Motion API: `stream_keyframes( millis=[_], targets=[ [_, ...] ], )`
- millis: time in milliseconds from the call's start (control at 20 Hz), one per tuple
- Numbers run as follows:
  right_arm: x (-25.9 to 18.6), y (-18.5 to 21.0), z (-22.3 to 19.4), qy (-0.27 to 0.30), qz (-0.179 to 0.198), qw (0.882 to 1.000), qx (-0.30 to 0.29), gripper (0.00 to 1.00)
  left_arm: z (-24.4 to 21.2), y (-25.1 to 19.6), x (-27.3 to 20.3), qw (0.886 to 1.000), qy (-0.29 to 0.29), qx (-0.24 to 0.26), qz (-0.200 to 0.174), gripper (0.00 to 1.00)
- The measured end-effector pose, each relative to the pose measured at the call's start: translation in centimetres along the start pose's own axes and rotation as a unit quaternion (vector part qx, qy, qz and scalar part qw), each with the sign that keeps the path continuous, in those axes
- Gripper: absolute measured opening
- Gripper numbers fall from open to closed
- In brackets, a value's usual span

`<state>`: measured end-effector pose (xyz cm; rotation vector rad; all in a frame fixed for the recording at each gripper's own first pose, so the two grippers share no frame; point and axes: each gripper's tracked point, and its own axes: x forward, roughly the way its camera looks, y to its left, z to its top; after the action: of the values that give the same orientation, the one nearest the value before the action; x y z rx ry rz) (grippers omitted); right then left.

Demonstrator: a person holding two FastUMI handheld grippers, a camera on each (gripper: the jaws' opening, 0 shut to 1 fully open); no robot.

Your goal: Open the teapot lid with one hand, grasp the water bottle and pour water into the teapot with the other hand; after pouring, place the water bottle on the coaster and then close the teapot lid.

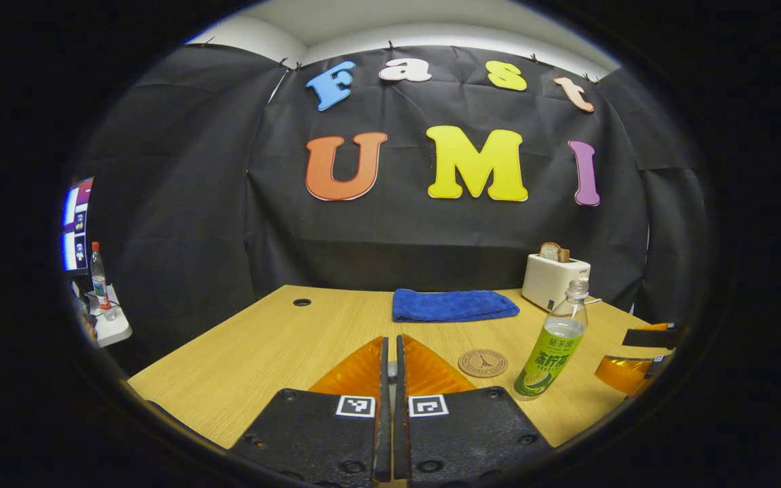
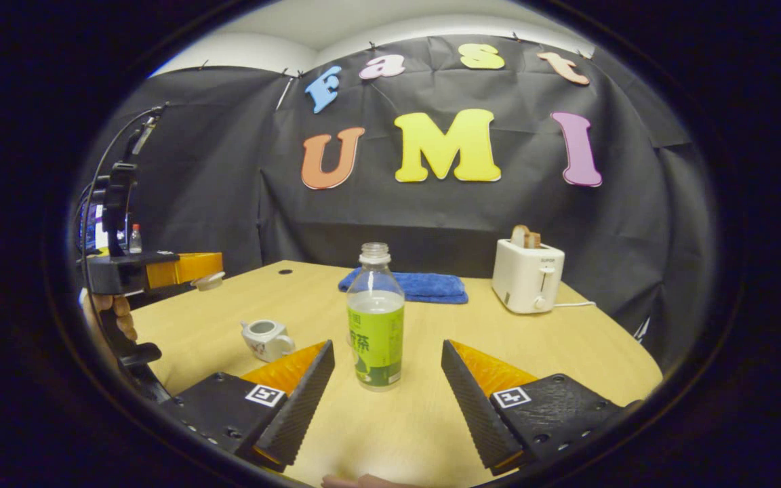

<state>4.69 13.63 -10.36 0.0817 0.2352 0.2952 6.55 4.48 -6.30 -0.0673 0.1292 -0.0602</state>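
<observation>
A clear bottle (image 2: 375, 318) with a green label stands uncapped on the wooden table (image 2: 567, 352). It sits between the fingers of my open right gripper (image 2: 387, 349), which do not touch it. The small white teapot (image 2: 265, 339) stands lidless to the left of the bottle. My left gripper (image 2: 190, 270) hovers above the table's left edge, shut on the white teapot lid (image 2: 209, 280). In the left gripper view, the left gripper (image 1: 391, 342) has its fingers together, the bottle (image 1: 553, 339) is at right, and a round cork coaster (image 1: 483, 363) lies just left of it. The right gripper (image 1: 638, 356) is at the right edge.
A folded blue towel (image 2: 417, 285) lies at the back of the table, and a white toaster (image 2: 527, 274) with bread in it stands at the back right. A hand (image 2: 116, 312) holds the left gripper. Off the table to the left stands another bottle (image 1: 97, 274).
</observation>
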Motion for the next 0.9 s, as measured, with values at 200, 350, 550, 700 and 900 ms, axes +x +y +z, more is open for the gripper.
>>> stream_keyframes(
  millis=[200,350,550,700,900],
  targets=[
    [2.2,-0.6,0.8,-0.015,-0.025,1.000,0.005,0.98,0.5,-0.9,-1.9,1.000,0.017,-0.009,-0.023,0.01],
    [4.6,0.3,0.3,0.001,0.008,1.000,0.020,0.99,1.5,-0.8,-3.1,1.000,0.009,0.007,-0.028,0.02],
    [7.3,0.1,-0.4,0.008,0.012,1.000,0.016,0.96,1.6,-1.3,-4.0,0.999,0.014,-0.004,-0.051,0.03],
    [8.5,1.5,-0.3,0.001,0.038,0.999,0.015,0.90,1.6,-1.1,-4.4,0.998,0.019,0.006,-0.063,0.01],
    [10.0,0.9,-0.6,0.009,0.011,1.000,0.004,0.82,1.4,-1.0,-4.6,0.997,0.024,0.008,-0.070,0.03]
  ],
)
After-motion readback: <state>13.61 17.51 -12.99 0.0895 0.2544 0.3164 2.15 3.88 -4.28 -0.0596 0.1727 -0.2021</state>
